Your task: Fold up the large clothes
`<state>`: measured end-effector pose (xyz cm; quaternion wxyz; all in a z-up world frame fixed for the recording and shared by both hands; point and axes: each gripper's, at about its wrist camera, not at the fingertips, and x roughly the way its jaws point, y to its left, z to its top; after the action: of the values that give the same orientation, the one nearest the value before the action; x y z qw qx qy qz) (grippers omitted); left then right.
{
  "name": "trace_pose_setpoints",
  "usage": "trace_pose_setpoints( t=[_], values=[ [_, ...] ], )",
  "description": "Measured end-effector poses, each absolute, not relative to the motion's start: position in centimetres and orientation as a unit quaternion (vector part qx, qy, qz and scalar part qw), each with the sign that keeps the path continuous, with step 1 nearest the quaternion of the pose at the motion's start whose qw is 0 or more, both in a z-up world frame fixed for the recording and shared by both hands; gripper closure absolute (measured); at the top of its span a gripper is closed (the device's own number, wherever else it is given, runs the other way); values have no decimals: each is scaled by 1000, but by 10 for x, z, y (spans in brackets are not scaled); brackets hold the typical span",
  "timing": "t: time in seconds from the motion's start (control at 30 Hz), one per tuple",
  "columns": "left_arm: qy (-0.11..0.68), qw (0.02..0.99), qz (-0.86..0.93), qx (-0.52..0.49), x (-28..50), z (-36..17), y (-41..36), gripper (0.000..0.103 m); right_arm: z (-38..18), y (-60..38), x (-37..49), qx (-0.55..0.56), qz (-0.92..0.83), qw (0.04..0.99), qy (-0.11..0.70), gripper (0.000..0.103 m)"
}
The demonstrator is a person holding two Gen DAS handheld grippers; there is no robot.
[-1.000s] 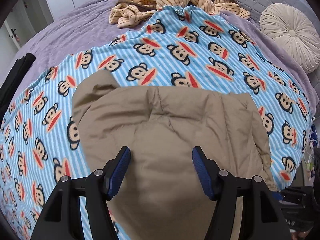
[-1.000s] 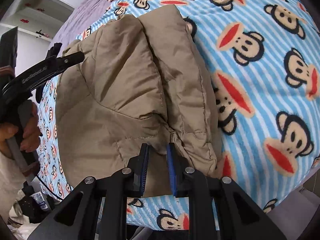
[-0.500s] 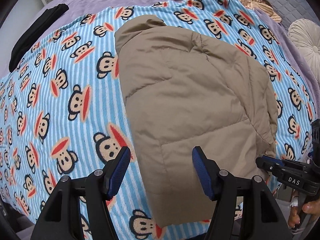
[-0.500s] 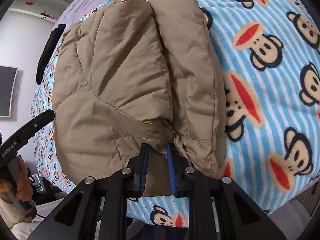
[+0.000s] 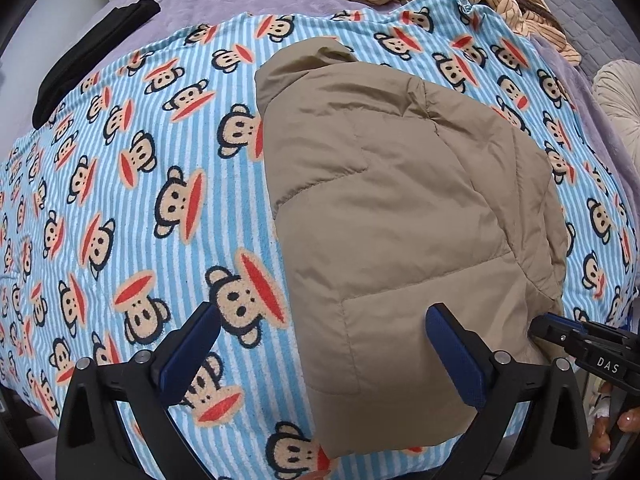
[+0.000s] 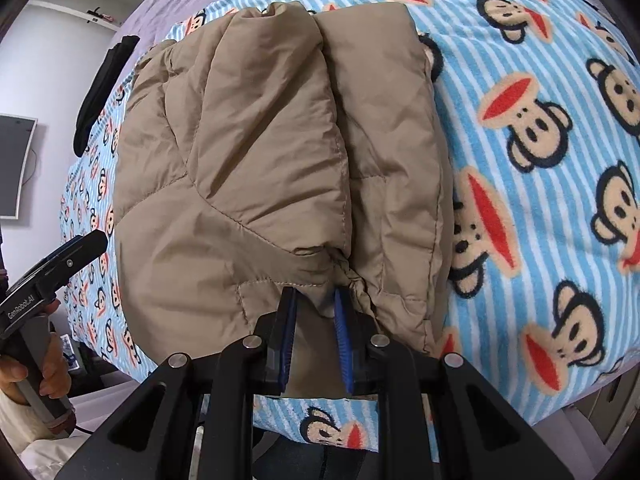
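1. Folding the padded tan jacket (image 5: 400,216) well depends on both lower corners moving together; it lies partly doubled on the monkey-print blanket (image 5: 140,208), spreading away ahead of both claws.
2. The left gripper (image 5: 320,348) has just been opening and now stands wide, hovering with nothing pinched. The jacket's near hem sits under its right finger and the gap, while its left finger hangs over bare blanket.
3. The right gripper (image 6: 314,336) is narrow, pinched on the jacket's near hem beside the bunched seam. How many layers it has is hard to tell, since the fabric hides the pads' inner faces.
4. Judging by this, the left claw should drop straight onto the hem edge just ahead of it, taking all layers before closing.
5. Then both should lift evenly and carry the hem away toward the collar end, keeping the puffy fill from sliding sideways.
6. Risk: slick fabric could slip from a shallow bite.
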<state>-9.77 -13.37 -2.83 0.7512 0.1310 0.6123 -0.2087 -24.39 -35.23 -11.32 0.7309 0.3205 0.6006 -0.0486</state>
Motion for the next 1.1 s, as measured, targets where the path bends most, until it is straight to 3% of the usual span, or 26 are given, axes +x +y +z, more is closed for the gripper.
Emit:
trace_pose_setpoints(
  t=[0.13,0.17,0.23,0.37,0.53,0.67,0.73,1.1],
  values=[
    [617,748,-208,130,-97,-33,-136,1,-105,-361,-240,320,-55,742,586,79],
    [618,747,-208,130,-97,-34,-136,1,-103,-363,-240,319,-58,745,583,75],
    [620,745,-208,131,-97,-37,-137,1,-100,-369,-240,320,-62,750,576,55],
    [625,741,-210,128,-98,-41,-139,1,-93,-381,-237,329,-59,756,562,49],
    [625,741,-211,125,-97,-43,-140,1,-91,-390,-233,330,-61,760,556,31],
    [628,740,-210,119,-96,-45,-139,1,-98,-401,-235,349,-62,754,554,30],
    [630,739,-211,115,-95,-46,-138,1,-101,-407,-237,359,-62,751,550,18],
    [635,734,-217,106,-91,-51,-139,1,-115,-420,-238,375,-48,743,552,18]
  ],
)
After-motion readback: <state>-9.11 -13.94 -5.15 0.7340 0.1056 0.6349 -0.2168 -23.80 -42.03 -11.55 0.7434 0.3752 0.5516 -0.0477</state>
